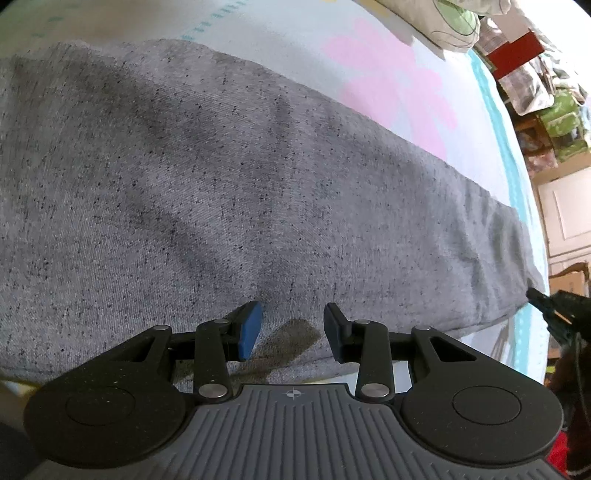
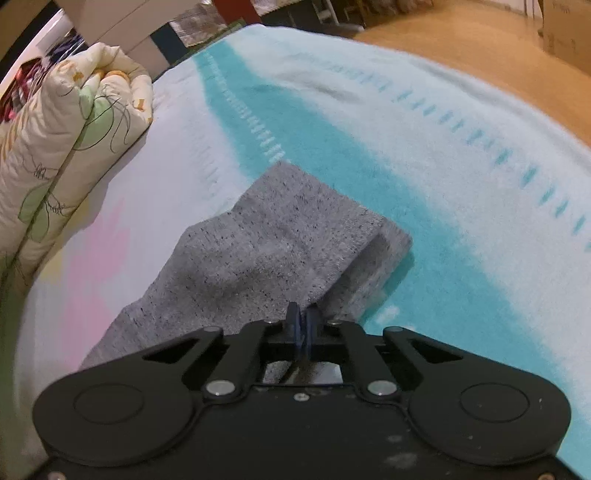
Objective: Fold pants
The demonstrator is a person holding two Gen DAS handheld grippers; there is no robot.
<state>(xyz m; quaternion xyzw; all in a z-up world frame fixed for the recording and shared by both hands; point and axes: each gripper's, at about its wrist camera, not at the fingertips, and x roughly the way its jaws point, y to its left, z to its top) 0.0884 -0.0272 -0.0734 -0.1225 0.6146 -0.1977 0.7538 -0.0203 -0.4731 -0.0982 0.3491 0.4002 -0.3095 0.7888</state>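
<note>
The grey speckled pants (image 1: 221,192) lie stretched along the bed, and fill most of the left wrist view. My left gripper (image 1: 293,330) is open, its blue pads just above the near edge of the fabric, holding nothing. My right gripper (image 2: 303,325) is shut on the near edge of the pants' leg end (image 2: 280,251), which is raised and folded over itself. The right gripper also shows in the left wrist view (image 1: 554,310) at the far right end of the pants.
The bed has a white blanket (image 2: 406,122) with a teal stripe and pink flower print. A folded floral quilt (image 2: 62,140) lies at the bed's far side. Boxes and clutter (image 1: 546,110) stand beyond the bed, over a wooden floor (image 2: 461,33).
</note>
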